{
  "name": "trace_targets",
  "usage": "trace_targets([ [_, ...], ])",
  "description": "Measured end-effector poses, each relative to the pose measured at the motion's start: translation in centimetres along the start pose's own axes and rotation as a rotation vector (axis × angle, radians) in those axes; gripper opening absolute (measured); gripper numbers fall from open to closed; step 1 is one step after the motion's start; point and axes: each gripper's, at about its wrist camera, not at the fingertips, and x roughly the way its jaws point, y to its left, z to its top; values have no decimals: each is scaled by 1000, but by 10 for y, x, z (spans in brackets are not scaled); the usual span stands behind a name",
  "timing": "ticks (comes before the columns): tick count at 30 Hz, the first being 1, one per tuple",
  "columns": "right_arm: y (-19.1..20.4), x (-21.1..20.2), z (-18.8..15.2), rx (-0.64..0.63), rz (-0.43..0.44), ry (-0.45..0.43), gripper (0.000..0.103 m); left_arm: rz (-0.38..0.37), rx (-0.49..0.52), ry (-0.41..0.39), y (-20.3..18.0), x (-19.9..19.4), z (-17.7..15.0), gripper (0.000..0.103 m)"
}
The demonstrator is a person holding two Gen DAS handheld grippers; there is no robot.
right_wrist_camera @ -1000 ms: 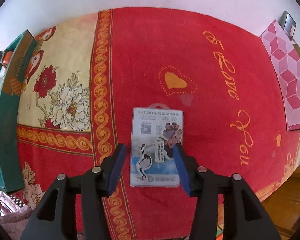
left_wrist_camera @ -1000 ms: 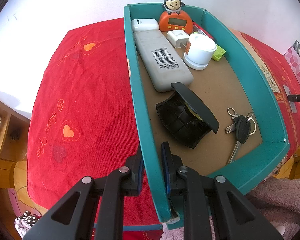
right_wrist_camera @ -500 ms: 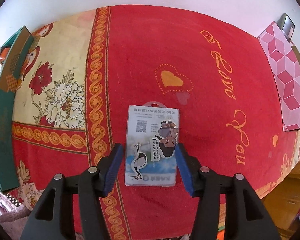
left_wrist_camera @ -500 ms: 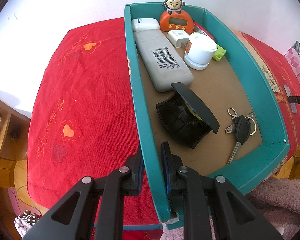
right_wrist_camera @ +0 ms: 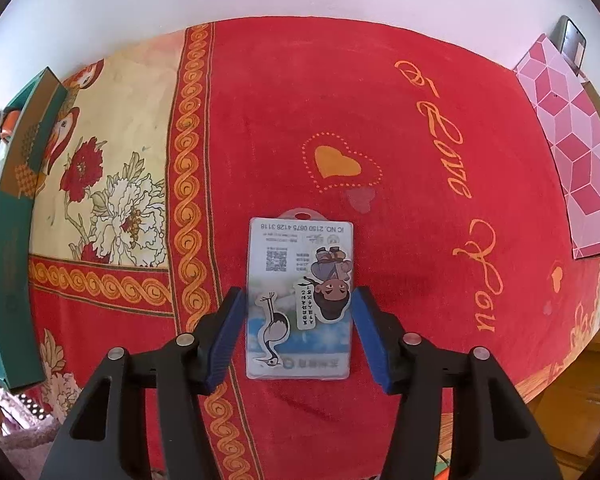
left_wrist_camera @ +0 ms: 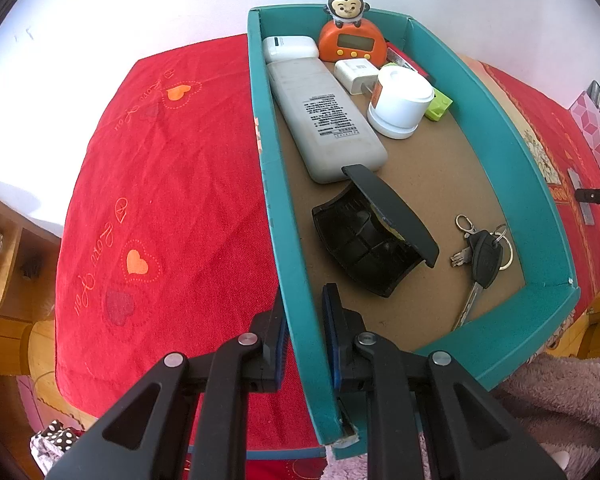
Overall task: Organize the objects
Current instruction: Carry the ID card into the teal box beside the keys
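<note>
My left gripper (left_wrist_camera: 303, 312) is shut on the left wall of a teal box (left_wrist_camera: 278, 184). Inside the box lie a grey remote (left_wrist_camera: 324, 120), an open black case (left_wrist_camera: 370, 240), a car key (left_wrist_camera: 482, 264), a white round container (left_wrist_camera: 400, 102), a white charger (left_wrist_camera: 354, 74), a white power bank (left_wrist_camera: 288, 48) and an orange monkey clock (left_wrist_camera: 350, 36). My right gripper (right_wrist_camera: 298, 312) is open and straddles a clear-sleeved ID card (right_wrist_camera: 300, 300) that lies flat on the red cloth. Its blue pads (right_wrist_camera: 228, 332) stand close beside the card's long edges.
The red tablecloth (right_wrist_camera: 400, 120) has hearts and lettering. The teal box shows at the far left in the right wrist view (right_wrist_camera: 4, 272). A pink patterned board (right_wrist_camera: 576, 148) lies at the right. Wooden furniture (left_wrist_camera: 4, 248) stands left of the table, a fluffy pink fabric (left_wrist_camera: 552, 404) at the near edge.
My right gripper has moved forward over the card, so the pads now flank its lower half. The left gripper and box have not moved.
</note>
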Motion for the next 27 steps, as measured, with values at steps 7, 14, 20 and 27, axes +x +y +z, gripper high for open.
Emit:
trace_targets([
  [7,1,-14,-3,3,27,-15,55,1,0,0,0,0,0,15],
  [14,15,-36,-2,-30,54,-53,56,1,3,1,0,0,0,15],
  [20,57,-63,-2,-131,119,-98,56,2,4,2,0,0,0,15],
  [27,136,-91,5,-315,235,-147,56,0,2,1,0,0,1,15],
])
